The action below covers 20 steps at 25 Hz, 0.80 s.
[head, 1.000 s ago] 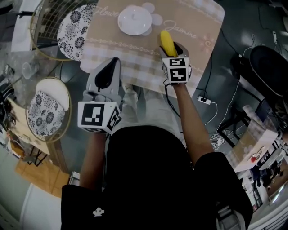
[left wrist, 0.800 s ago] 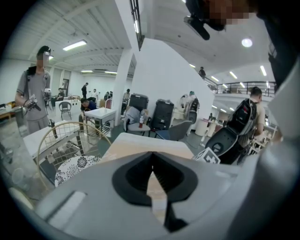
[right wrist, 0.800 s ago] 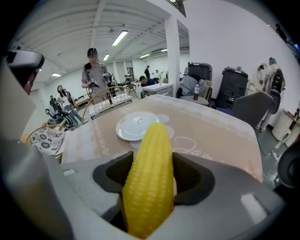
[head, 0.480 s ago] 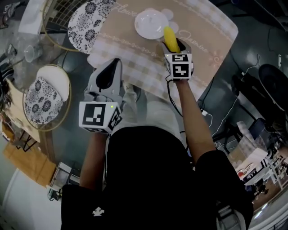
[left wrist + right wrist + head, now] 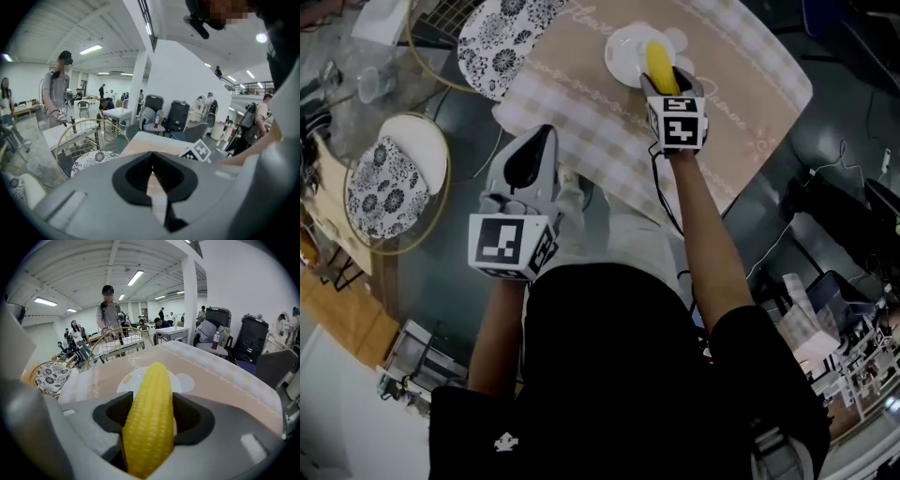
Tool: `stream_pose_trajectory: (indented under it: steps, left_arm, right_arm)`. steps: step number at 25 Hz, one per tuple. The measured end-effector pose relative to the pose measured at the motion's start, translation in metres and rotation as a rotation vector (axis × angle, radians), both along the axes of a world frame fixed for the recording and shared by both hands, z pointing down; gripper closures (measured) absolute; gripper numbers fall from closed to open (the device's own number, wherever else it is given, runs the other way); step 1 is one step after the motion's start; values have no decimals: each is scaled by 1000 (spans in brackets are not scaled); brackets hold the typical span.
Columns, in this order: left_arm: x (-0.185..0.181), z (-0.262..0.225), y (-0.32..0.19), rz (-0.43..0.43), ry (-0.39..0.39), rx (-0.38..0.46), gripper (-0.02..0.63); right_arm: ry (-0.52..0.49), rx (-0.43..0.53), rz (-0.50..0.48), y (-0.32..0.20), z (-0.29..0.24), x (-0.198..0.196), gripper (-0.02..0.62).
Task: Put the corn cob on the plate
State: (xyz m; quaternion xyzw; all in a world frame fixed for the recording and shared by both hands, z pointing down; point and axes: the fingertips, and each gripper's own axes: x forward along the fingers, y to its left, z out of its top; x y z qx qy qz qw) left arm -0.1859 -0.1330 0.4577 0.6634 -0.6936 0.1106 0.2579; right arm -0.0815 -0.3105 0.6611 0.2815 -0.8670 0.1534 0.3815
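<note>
Two views, one cob above the plate

From the head view we see the right gripper (image 5: 660, 82) stretched out over the desk (image 5: 750, 66), with the corn cob (image 5: 657, 64) above the white plate (image 5: 621, 54). Whether they touch, we cannot tell. Its own view adds more: fingers (image 5: 110, 416) clamped on the cob's sides, tip jutting past them. The left gripper (image 5: 523, 161) hangs near the desk's edge, fingers together, empty.

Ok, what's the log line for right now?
right gripper: shut on corn cob | corn cob: over plate, not released | left gripper: shut, empty
</note>
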Motion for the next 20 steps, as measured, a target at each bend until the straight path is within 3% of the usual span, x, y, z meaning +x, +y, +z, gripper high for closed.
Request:
stream_pose_trajectory:
  steps: [20]
  left_arm:
    - [-9,20,18,-67,17,-49,597]
  right_arm:
    - [2,-4,-66,-15,21,-44,333]
